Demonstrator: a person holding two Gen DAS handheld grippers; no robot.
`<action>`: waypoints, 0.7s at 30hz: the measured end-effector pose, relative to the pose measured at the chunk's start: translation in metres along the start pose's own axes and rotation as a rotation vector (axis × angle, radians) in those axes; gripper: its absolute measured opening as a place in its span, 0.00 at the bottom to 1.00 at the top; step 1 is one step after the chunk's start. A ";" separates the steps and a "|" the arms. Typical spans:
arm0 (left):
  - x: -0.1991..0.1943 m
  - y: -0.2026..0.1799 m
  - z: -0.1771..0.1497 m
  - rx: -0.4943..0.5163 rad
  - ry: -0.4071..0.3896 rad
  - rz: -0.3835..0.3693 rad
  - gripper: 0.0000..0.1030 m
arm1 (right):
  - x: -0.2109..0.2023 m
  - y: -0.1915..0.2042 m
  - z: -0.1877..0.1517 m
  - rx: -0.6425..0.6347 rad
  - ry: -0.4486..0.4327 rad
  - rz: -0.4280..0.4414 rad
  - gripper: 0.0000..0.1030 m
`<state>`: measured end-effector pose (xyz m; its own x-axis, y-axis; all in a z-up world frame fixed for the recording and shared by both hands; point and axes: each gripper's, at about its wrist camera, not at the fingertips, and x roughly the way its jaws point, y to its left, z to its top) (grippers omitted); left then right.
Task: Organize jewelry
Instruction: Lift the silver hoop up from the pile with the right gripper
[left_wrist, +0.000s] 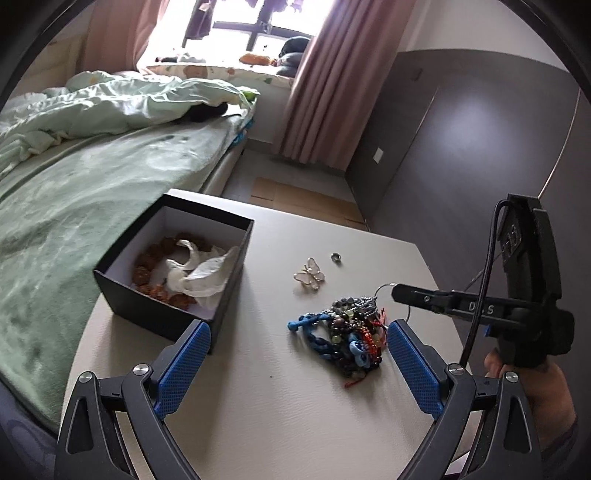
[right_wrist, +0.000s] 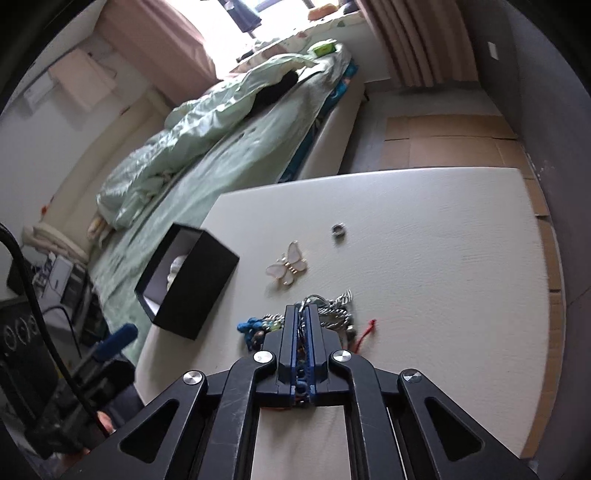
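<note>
A tangled bunch of bracelets (left_wrist: 349, 336) lies on a pale table (left_wrist: 280, 406), with a butterfly brooch (left_wrist: 309, 278) and a small ring (left_wrist: 335, 257) lying apart just beyond it, and an open black box (left_wrist: 173, 273) to the left, already holding a brown bead bracelet (left_wrist: 147, 273) and crumpled tissue (left_wrist: 199, 269). The main risk is judged to be the tangle: if the bunch is lifted by a few strands, the rest may slip free and scatter, or loose cords may snag and drag the brooch or ring off the table. The box could also be nudged, since it sits near the table's edge. The right gripper (right_wrist: 302, 314) is seen pinched closed on strands of the bunch, its fingers pressed together over the cords. The left gripper (left_wrist: 295, 343) is held wide open over the table, grasping nothing; its right pad (left_wrist: 412, 363) sits just beside the bunch, and contact cannot be told.
</note>
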<state>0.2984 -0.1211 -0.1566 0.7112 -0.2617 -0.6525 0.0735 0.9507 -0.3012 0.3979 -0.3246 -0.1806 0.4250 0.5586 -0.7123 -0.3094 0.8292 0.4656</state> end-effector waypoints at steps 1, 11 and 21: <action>0.002 -0.002 0.000 0.006 0.004 0.003 0.94 | -0.001 -0.003 0.001 0.008 -0.004 -0.004 0.04; 0.009 0.000 0.001 0.002 0.017 0.005 0.94 | 0.013 -0.011 -0.003 0.019 0.079 -0.023 0.04; 0.011 -0.012 0.006 0.029 0.012 -0.018 0.94 | -0.019 -0.018 0.002 0.054 -0.031 -0.008 0.03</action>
<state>0.3095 -0.1341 -0.1554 0.7010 -0.2803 -0.6558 0.1065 0.9504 -0.2924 0.3968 -0.3501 -0.1747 0.4541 0.5515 -0.6998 -0.2595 0.8332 0.4883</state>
